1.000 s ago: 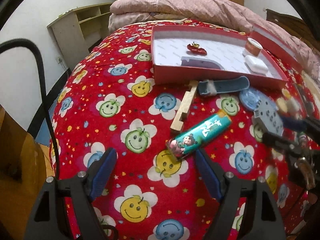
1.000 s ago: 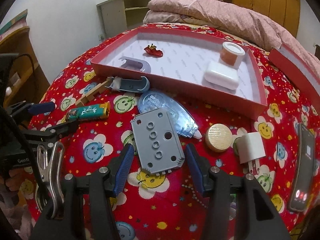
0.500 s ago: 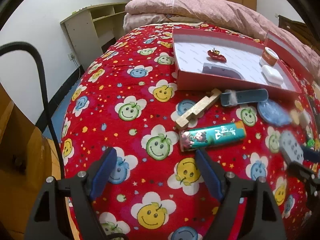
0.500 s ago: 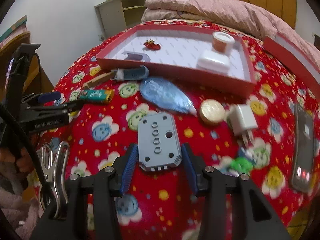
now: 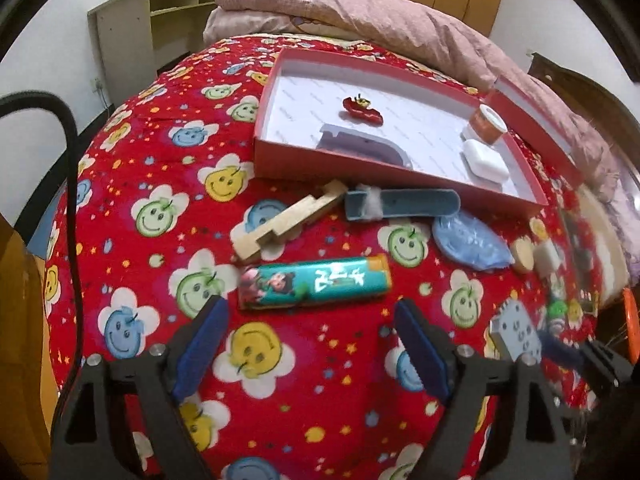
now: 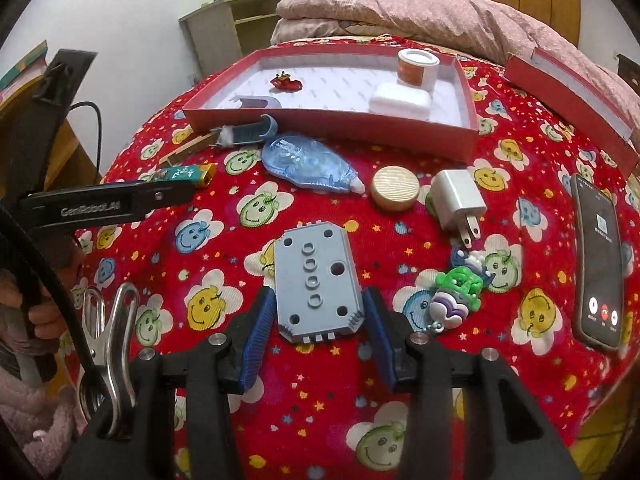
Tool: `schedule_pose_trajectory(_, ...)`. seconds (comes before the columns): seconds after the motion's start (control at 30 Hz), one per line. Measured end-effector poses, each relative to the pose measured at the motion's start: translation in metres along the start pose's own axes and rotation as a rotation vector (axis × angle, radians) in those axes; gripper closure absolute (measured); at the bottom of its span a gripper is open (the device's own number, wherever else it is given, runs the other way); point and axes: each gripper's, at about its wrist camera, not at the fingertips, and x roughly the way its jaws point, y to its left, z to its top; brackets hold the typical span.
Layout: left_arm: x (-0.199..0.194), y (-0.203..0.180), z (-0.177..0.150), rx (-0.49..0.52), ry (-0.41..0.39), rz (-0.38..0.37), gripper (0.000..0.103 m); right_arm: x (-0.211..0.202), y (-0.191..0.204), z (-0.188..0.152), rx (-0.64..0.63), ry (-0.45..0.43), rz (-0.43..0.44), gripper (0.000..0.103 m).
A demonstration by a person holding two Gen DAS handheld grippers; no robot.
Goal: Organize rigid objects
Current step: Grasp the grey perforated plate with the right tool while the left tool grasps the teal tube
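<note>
My right gripper [image 6: 318,308] is shut on a grey studded plate [image 6: 316,280], its blue pads against the plate's two long sides, above the red smiley bedspread; the plate also shows in the left wrist view [image 5: 516,330]. My left gripper [image 5: 308,324] is open and empty, just short of a teal tube [image 5: 316,282]. A red box [image 5: 260,152] with a white floor holds a red toy [image 5: 362,106], a grey curved piece [image 5: 360,146], a white case [image 5: 486,162] and an orange-white cup [image 5: 486,122].
Loose on the bedspread: a wooden block [image 5: 288,222], a blue shoe-shaped piece [image 5: 400,204], a blue correction-tape dispenser [image 6: 308,162], a wooden disc [image 6: 394,188], a white charger [image 6: 456,202], a green-purple charm [image 6: 456,290], a phone [image 6: 600,264]. A box lid [image 6: 568,92] lies far right.
The right gripper has closed on the grey plate and lifted it back toward me. The left gripper has drawn back and swung left; the teal tube now lies centred ahead of it.
</note>
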Motion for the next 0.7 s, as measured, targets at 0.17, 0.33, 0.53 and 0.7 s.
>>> schedule_pose_trajectory(0.17, 0.006, -0.008, 0.005, -0.003, 0.000, 0.022, 0.013, 0.000, 0.000, -0.002, 0.001, -0.017, 0.014, 0.052)
schedule_pose_trajectory(0.33, 0.012, -0.013, 0.006, 0.009, -0.020, 0.068, 0.012, 0.000, 0.002, -0.004, -0.001, -0.035, 0.019, 0.050)
schedule_pose_trajectory(0.53, 0.016, -0.019, 0.005, 0.041, -0.040, 0.107, 0.012, 0.000, 0.002, -0.004, 0.001, -0.038, 0.022, 0.050)
schedule_pose_trajectory(0.7, 0.017, -0.020, 0.005, 0.052, -0.053, 0.107, 0.012, 0.002, 0.001, -0.001, 0.014, -0.037, 0.022, 0.050)
